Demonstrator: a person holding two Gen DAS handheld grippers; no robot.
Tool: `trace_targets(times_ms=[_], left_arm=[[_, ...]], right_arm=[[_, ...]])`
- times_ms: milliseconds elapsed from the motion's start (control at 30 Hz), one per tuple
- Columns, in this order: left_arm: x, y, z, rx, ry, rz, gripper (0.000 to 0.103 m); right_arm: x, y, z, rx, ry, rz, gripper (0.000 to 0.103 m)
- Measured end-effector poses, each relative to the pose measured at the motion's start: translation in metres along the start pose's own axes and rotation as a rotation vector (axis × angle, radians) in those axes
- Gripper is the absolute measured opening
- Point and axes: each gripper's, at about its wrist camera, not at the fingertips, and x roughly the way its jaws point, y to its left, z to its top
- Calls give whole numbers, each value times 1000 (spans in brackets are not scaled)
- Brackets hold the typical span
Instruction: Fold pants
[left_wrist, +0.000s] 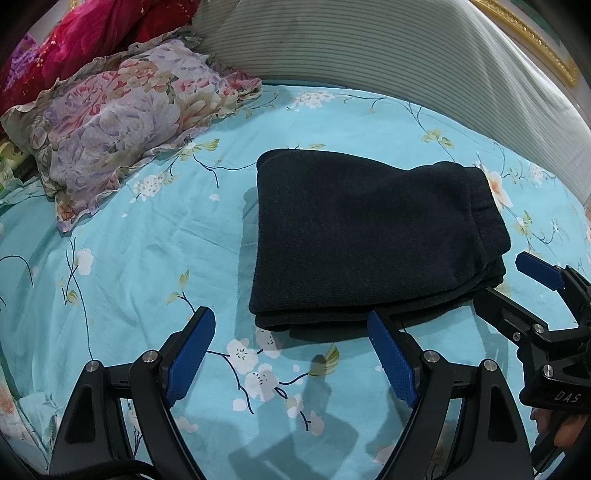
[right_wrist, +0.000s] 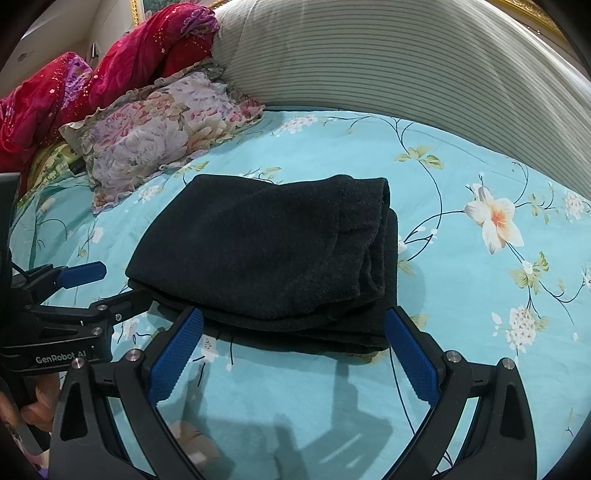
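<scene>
Basically pants lie folded in a compact stack on the bedsheet, left gripper and right gripper both wide open, empty, so probably just withdraw.

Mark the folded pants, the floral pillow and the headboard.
folded pants (left_wrist: 362, 236), left wrist view, top layer's middle.
floral pillow (right_wrist: 162, 136), right wrist view, centre of its face.
headboard (right_wrist: 369, 59), right wrist view, ribbed front.

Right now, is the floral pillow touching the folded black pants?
Apart. In the right wrist view, a strip of blue bedsheet shows plainly between the floral pillow and the folded black pants.
</scene>
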Motion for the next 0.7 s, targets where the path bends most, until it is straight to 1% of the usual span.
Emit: trace_targets(times_ms=[700], left_arm=[[-4,-2,0,8,-9,2,85]], right_arm=[[-9,1,3,7,-21,-8,98]])
